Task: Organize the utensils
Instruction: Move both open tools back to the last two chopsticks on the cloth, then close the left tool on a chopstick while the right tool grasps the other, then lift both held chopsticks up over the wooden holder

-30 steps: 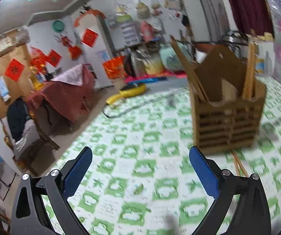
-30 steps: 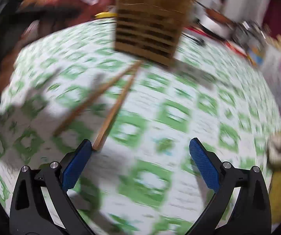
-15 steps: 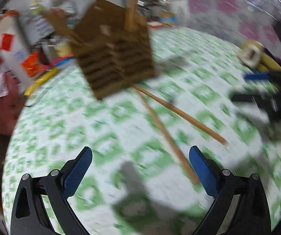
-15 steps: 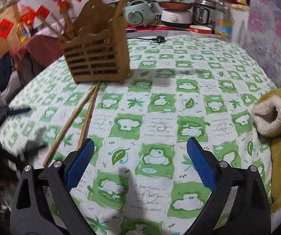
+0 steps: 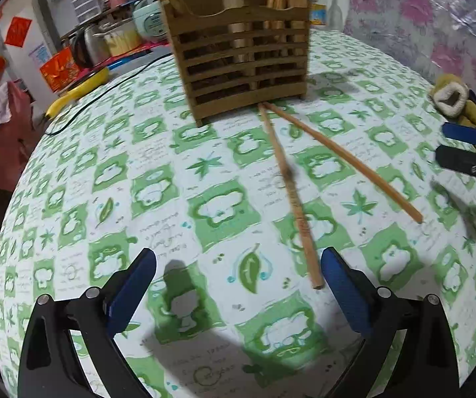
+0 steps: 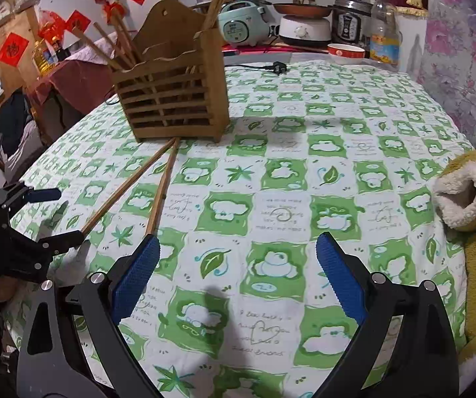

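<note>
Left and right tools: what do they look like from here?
The left tool and the right tool look alike: black plastic arms with cut-out slots and silver rivets, each ending in a blue textured pad. No cables, markings or sleeves show clearly.

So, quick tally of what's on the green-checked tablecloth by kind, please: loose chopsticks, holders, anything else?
Loose wooden chopsticks lying flat: 2
Slatted wooden utensil holder: 1
Yellow-brown fleece-lined slipper at the edge: 1
Total: 4
Chopsticks already standing in the holder overlap, so I can't count them. Both the left gripper and right gripper are open and empty.
</note>
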Tool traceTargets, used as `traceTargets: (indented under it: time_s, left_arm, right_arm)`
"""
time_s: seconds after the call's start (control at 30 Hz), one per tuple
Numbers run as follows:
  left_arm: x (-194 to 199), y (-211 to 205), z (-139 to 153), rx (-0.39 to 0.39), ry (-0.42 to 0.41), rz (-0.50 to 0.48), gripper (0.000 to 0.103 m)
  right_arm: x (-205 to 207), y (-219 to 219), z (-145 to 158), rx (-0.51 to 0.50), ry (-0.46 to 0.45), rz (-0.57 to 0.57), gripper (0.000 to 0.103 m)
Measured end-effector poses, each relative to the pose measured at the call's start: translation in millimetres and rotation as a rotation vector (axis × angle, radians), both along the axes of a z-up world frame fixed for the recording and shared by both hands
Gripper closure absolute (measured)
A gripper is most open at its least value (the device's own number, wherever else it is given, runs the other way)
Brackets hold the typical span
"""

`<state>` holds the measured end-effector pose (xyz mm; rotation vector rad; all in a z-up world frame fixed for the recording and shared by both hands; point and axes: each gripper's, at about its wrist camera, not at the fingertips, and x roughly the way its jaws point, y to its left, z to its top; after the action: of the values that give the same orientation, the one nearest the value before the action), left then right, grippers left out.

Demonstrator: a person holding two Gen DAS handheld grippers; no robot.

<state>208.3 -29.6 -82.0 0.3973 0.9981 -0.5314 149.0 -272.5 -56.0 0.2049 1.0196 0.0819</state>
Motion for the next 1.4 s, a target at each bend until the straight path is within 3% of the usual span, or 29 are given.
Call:
traceTargets:
  time_s: [0.07,0.17,0.27,0.33,0.43,0.5,0.57,0.6,0.7,0.73,0.8,0.83,0.87,1.2,1.4]
  left_arm:
    - [-10,-7,0,0.027,-0.041,-0.043,0.008]
    - [-18,-16,1,0.046,-0.068,-0.087,0.020]
    - [-23,-19,4,0.020,-0.051,-0.114,0.038]
    - [-24,-19,6,-0.018,-0.012,-0.139,0.059]
    - [-28,-21,6,-0.035,0.004,-0.161,0.074]
    - [-31,-22,7,-0.038,0.005,-0.167,0.077]
    - [-31,-22,7,-0.039,0.007,-0.165,0.077]
    - [-30,-22,7,-0.042,0.011,-0.164,0.077]
    - [-28,-19,7,-0.046,0.019,-0.149,0.070]
    - [-27,-18,7,-0.054,0.029,-0.145,0.070]
    - [-26,-14,8,-0.076,0.051,-0.143,0.074]
    - [-27,-12,9,-0.087,0.059,-0.149,0.091]
    - [-28,-11,10,-0.087,0.052,-0.149,0.093]
    - [-32,3,34,-0.173,-0.046,-0.095,0.094]
    - [-53,4,31,-0.154,-0.042,-0.105,0.094]
  right_arm:
    - [0,8,-1,-0.011,0.003,0.030,0.011]
    - [-3,25,-2,-0.038,0.001,0.101,0.017]
    - [-6,43,-3,-0.073,0.003,0.179,0.031]
    - [-7,50,-2,-0.059,0.005,0.218,0.039]
    - [-9,56,-4,-0.034,0.018,0.263,0.051]
    - [-10,61,-6,-0.013,0.031,0.294,0.057]
    - [-10,66,-8,0.002,0.047,0.322,0.073]
    - [-9,68,-10,0.008,0.067,0.334,0.075]
    - [-8,64,-11,0.019,0.070,0.311,0.086]
    - [-8,60,-12,0.028,0.073,0.296,0.095]
    - [-7,56,-13,0.055,0.077,0.276,0.095]
    - [-6,54,-13,0.055,0.075,0.270,0.095]
    - [-7,54,-12,0.054,0.071,0.264,0.095]
    - [-12,46,5,0.037,-0.033,0.222,0.095]
    - [-19,50,5,0.039,-0.025,0.244,0.096]
